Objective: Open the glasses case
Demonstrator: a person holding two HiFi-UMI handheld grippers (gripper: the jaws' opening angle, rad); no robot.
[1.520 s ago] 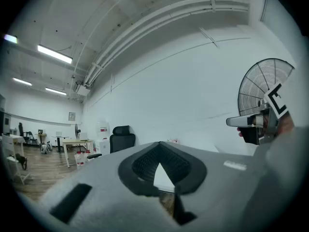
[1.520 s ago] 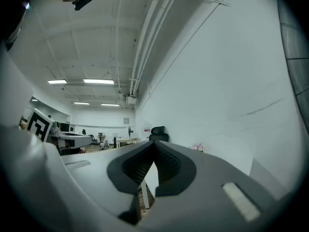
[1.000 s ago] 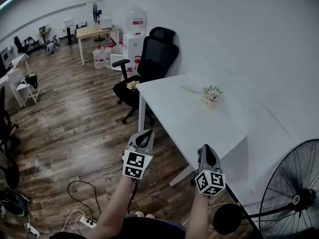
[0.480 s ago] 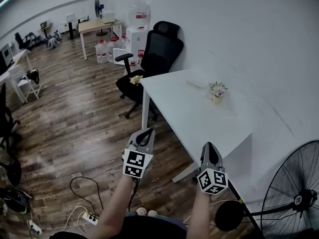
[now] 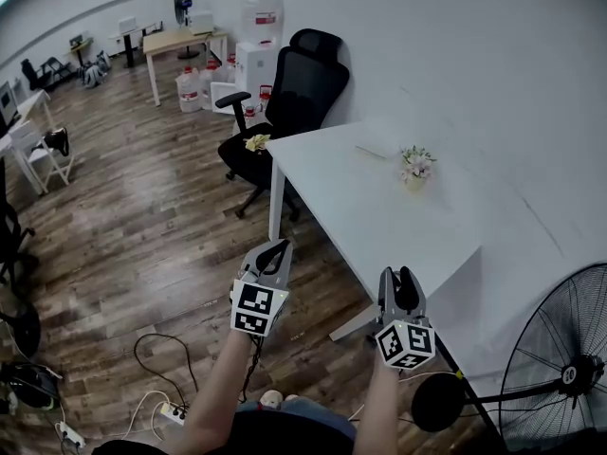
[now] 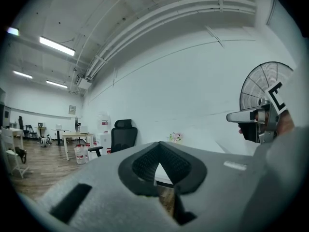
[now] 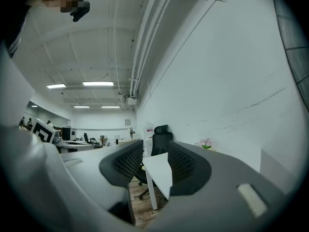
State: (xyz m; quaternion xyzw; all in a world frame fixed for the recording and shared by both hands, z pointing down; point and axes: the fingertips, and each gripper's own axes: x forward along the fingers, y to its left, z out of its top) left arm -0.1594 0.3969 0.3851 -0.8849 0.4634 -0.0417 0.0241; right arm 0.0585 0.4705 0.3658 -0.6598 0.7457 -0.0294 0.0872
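Observation:
No glasses case can be made out in any view. A white table (image 5: pixel 379 216) stands ahead with a small flower pot (image 5: pixel 413 171) and a thin pale flat object (image 5: pixel 372 153) on its far part. My left gripper (image 5: pixel 273 250) hangs in the air over the wooden floor, short of the table's near corner. Its fingertips meet, so it is shut on nothing (image 6: pixel 158 146). My right gripper (image 5: pixel 402 278) floats at the table's near edge. Its jaws are opening, and only the table corner shows through the gap (image 7: pixel 155 153).
A black office chair (image 5: pixel 294 102) stands at the table's far left corner. A large floor fan (image 5: pixel 560 368) is at the right, close to my right arm. Cables and a power strip (image 5: pixel 171 410) lie on the floor by my feet. Water bottles and a dispenser (image 5: pixel 258 45) line the back wall.
The right gripper's jaws have parted from shut to a clear gap. Both grippers have edged a little toward the table. The left gripper stays shut.

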